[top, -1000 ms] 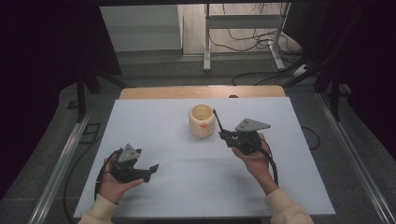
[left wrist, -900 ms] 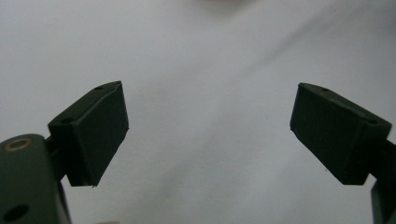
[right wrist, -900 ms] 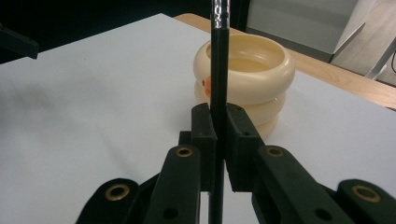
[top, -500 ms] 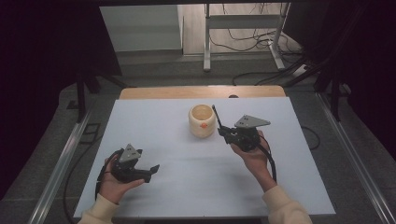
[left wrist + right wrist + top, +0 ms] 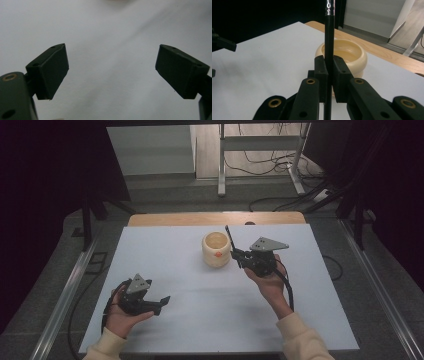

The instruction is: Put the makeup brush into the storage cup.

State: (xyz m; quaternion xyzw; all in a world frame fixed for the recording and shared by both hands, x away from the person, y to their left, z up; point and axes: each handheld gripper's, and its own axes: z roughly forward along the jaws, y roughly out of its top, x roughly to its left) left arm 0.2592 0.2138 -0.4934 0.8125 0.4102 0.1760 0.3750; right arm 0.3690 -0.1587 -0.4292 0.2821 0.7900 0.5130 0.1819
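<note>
Little has shifted since the earlier frames: both hands sit about where they were, with our right one nudged only slightly beside the pot.

Nearest us, our left gripper (image 5: 159,301) rests low over the pale, matte surface (image 5: 200,320), its jaws standing wide apart with nothing between them; their blocky black pads (image 5: 51,71) are dull and flat-faced.

Further out, our right gripper (image 5: 329,75) has its jaws closed tight on a thin black stick (image 5: 329,32), held near its lower part and standing almost upright, its upper end leaning over the pot's rim. A shiny band ringing the stick higher up hints at a brush or pen. We judge it light, rigid and smooth, so a firm pinch low on the shaft suits it, though it could swivel in the grip.

Just beyond stands the cream pot (image 5: 216,249), round, thick-walled and open-topped, with a small orange mark on its side. It looks glossy, hard, fairly light and easy to tip.
</note>
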